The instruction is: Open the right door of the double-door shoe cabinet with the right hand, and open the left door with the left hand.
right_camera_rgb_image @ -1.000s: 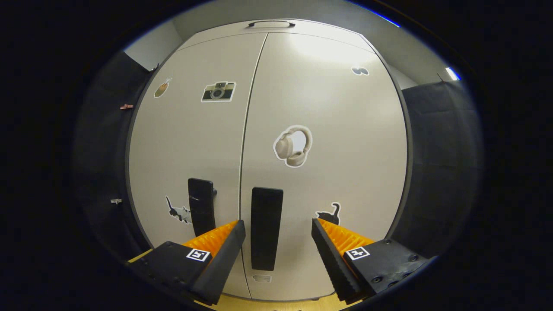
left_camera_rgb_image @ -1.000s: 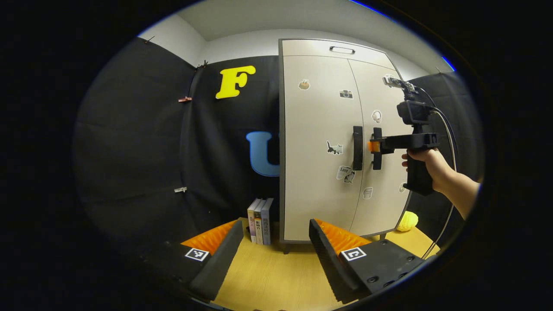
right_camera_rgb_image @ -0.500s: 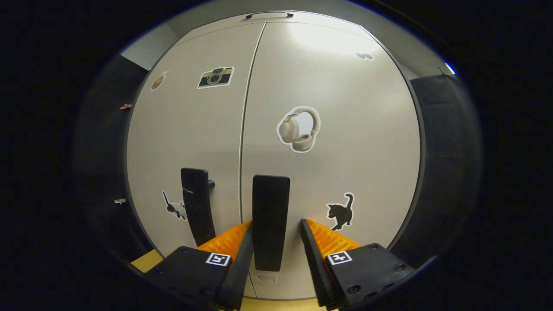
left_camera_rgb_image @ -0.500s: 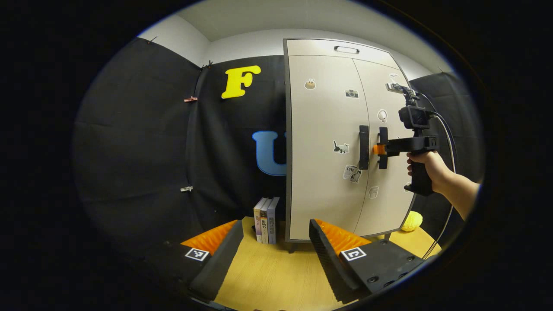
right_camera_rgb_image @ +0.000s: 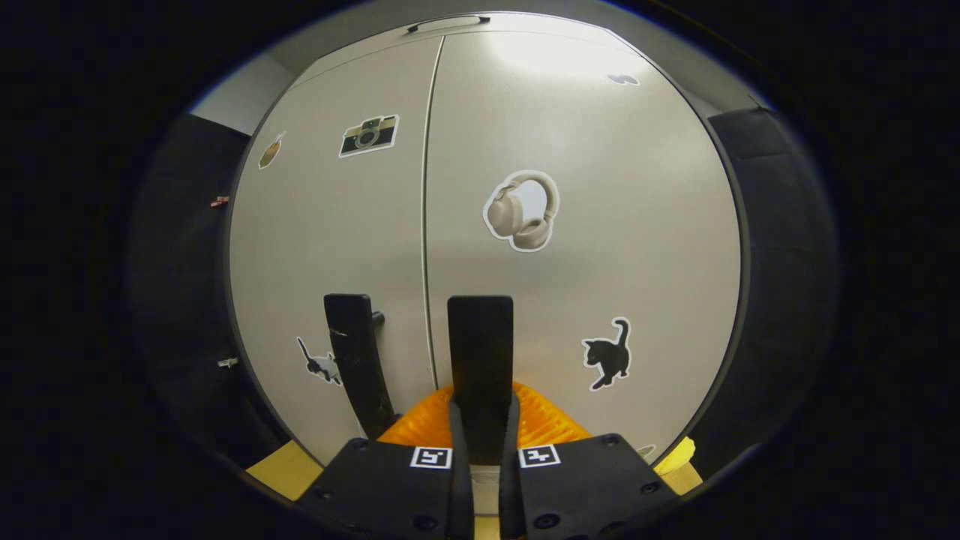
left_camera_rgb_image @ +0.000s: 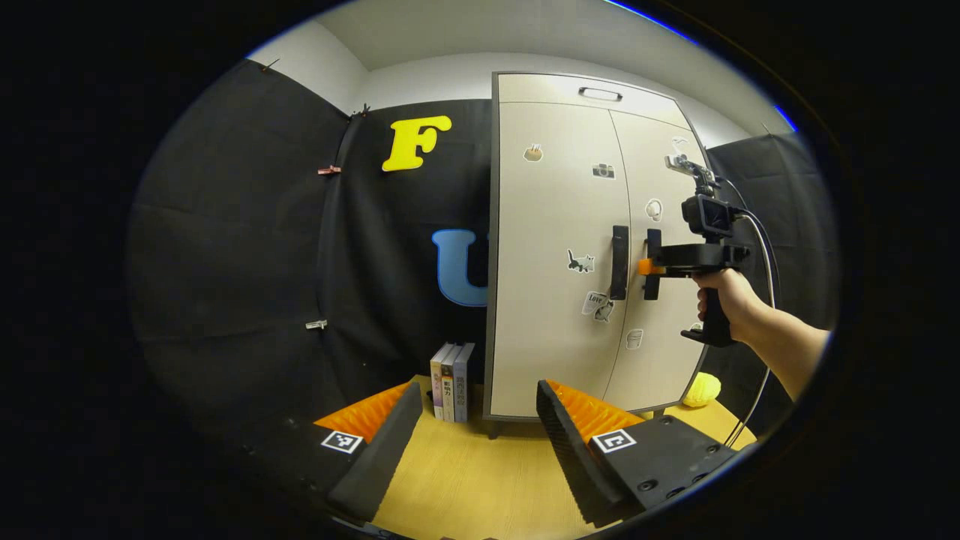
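We see one tall beige double-door shoe cabinet (left_camera_rgb_image: 559,247) standing on a pale wooden floor (left_camera_rgb_image: 472,480), both doors flush, with two black vertical bar handles side by side at the seam. Our right gripper (right_camera_rgb_image: 480,439) is clamped on the right door's handle (right_camera_rgb_image: 480,360); the left door's handle (right_camera_rgb_image: 352,360) is free. Our left gripper (left_camera_rgb_image: 472,442) hangs spread wide, well short of the cabinet. Three books (left_camera_rgb_image: 450,382) stand beside it; one yellow lump (left_camera_rgb_image: 703,390) lies behind.
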Available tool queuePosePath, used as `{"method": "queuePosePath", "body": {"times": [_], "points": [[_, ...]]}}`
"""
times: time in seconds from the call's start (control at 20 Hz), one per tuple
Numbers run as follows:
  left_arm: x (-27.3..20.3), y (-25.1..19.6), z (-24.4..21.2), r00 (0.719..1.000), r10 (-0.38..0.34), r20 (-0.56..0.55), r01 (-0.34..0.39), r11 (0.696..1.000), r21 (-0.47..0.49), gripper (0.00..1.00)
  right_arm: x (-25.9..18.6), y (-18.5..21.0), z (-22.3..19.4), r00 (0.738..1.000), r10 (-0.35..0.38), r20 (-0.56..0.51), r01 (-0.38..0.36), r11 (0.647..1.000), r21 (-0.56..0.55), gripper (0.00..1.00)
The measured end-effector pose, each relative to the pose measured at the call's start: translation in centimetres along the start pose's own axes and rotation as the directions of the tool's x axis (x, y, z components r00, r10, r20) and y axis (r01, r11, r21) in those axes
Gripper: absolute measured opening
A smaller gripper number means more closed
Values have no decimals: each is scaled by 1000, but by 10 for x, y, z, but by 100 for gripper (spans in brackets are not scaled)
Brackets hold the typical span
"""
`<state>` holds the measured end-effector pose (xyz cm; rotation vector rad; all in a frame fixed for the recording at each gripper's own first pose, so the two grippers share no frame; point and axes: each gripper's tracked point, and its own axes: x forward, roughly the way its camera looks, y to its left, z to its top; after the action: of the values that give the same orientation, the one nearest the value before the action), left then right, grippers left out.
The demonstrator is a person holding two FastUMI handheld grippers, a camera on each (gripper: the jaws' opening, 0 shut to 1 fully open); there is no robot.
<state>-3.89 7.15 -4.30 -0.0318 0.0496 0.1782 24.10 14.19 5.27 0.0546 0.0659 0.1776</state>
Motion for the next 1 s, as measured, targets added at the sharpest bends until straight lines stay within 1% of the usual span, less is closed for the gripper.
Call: {"method": "queuePosePath", "body": {"times": [0.05,0.1,0.3,0.5,0.65,0.85,1.0], "points": [[-3,0,-1,1000,-2,-3,2,1000,-4,95,-5,0,-1,1000,5,-6,-5,1000,14,17],[-5,-1,-1,1000,-9,-5,9,1000,-11,95,-2,0,-1,1000,13,-15,-13,1000,13,11],[-8,-3,2,1000,-22,1,22,999,-29,95,-10,0,0,999,33,-27,-33,999,6,11],[-11,-11,3,999,-45,0,45,999,-20,95,-21,-1,3,996,76,-37,-76,997,23,11],[-6,-22,6,998,-66,-18,66,998,-6,95,-33,-4,6,995,95,-33,-94,995,20,11],[-4,-47,25,993,-113,15,113,993,-16,95,-46,-12,7,994,107,-33,-106,994,28,11],[-3,-63,31,990,-143,18,143,990,-5,95,-57,-18,8,993,114,-40,-114,993,19,11]]}}
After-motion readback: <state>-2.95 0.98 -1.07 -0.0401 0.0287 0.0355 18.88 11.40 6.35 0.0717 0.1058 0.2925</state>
